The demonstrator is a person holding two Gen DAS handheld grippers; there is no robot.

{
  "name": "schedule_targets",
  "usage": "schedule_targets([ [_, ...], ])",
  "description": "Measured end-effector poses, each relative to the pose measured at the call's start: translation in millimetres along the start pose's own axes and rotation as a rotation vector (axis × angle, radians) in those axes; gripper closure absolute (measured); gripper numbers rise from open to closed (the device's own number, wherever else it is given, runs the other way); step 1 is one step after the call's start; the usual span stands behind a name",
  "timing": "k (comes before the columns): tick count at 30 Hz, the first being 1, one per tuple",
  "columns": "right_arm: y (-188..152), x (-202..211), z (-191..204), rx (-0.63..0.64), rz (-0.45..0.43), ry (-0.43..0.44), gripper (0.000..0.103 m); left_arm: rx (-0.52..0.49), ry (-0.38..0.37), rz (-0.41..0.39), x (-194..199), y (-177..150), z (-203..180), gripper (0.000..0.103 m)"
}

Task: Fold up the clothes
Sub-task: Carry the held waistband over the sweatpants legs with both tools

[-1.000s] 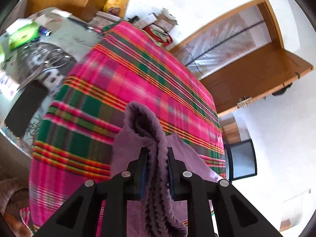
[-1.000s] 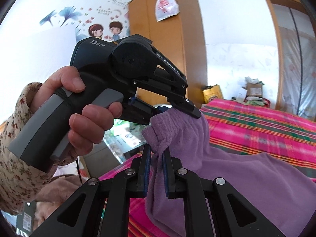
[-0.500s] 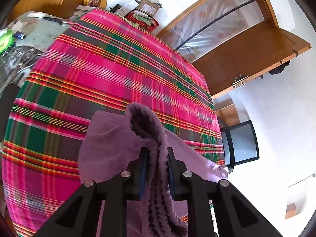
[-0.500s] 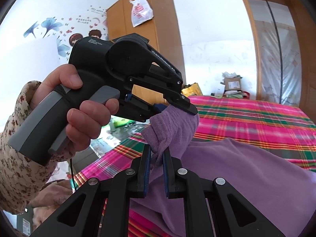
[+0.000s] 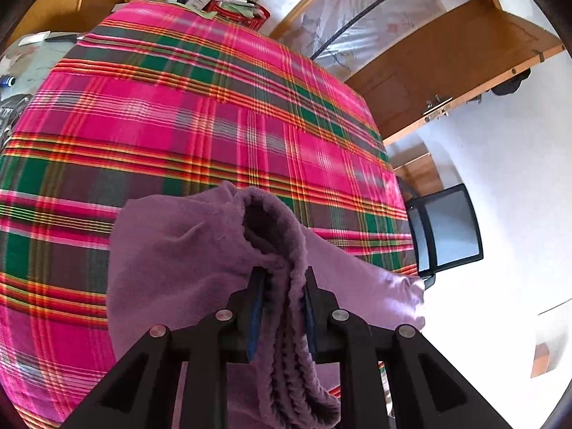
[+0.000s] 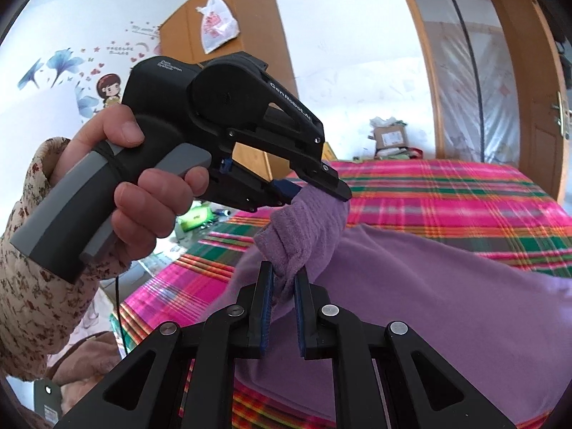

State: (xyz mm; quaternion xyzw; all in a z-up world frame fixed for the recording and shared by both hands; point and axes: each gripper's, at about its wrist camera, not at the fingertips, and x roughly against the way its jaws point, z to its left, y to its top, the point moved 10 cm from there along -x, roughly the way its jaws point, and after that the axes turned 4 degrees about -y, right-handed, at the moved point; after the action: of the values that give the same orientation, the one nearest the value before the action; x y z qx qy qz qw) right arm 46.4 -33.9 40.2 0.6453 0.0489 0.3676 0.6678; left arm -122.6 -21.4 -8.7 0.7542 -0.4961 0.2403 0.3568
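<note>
Item: purple fleece garment [image 5: 186,250], draped over your bed's plaid cover [image 5: 178,125] near its right edge. Your left gripper [image 5: 282,286] has its jaws nearly closed, pinching a thick bunched fold of the fleece. Your right gripper [image 6: 282,282] has its jaws narrow too, nipping a thinner corner just below the left one. Containers: a red basket [image 5: 243,14] beyond the bed's far end, heaped with cardboard boxes and papers; an open cardboard box [image 6: 391,136] against the wall, contents not legible.

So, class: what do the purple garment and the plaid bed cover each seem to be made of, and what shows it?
Purple garment: probably fleece or soft knit; matte, fuzzy nap, thick rounded folds.
Plaid bed cover: apparently thin woven cotton-like cloth; flat, smooth, crisp coloured stripes, no pile.
</note>
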Motion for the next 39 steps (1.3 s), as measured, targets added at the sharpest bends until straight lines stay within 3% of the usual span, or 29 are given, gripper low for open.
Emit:
schedule_targets([
  [14,-6,11,-41,-0.109,-0.005,-0.023,0.091,-0.041,0.052,0.064,-34,-1,-31,0.082],
  [29,-45,15,-81,-0.198,0.064,-0.059,0.091,-0.062,0.120,0.162,-82,-20,-38,0.077],
  [39,-56,15,-84,-0.228,0.098,-0.060,0.091,-0.086,0.050,0.150,-59,-18,-45,0.075],
])
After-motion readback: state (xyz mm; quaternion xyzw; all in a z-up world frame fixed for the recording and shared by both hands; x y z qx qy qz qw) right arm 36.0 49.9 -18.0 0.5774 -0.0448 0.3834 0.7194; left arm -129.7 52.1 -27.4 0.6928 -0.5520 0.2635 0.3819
